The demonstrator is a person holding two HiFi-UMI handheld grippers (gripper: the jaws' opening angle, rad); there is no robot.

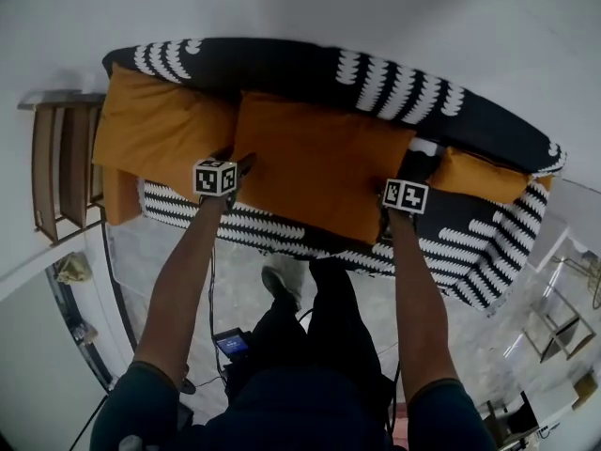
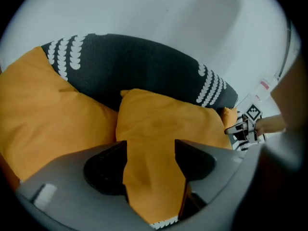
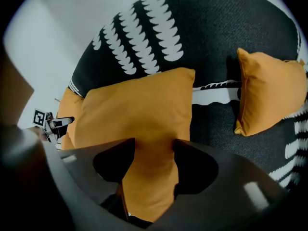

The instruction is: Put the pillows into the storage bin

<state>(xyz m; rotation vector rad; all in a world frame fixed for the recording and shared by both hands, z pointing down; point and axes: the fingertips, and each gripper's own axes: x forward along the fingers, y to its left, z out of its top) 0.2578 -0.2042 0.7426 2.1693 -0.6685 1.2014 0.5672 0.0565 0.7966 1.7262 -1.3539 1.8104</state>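
Three orange pillows lie on a black couch (image 1: 300,69) with white patterned stripes. The large middle pillow (image 1: 319,172) leans on the backrest. My left gripper (image 1: 246,164) is at its left edge and my right gripper (image 1: 410,169) at its right edge. In the left gripper view the wide jaws of my left gripper (image 2: 150,150) stand astride a fold of the middle pillow (image 2: 163,124). In the right gripper view my right gripper (image 3: 154,150) is also open, with the middle pillow's (image 3: 139,109) edge between its jaws. A second large pillow (image 1: 160,130) lies at the left and a smaller one (image 1: 479,177) at the right. No storage bin shows.
A wooden chair (image 1: 61,163) stands left of the couch. A small device with a lit screen (image 1: 230,343) and cables lie on the pale floor by the person's feet. Metal frames (image 1: 563,327) stand at the lower right. A white wall backs the couch.
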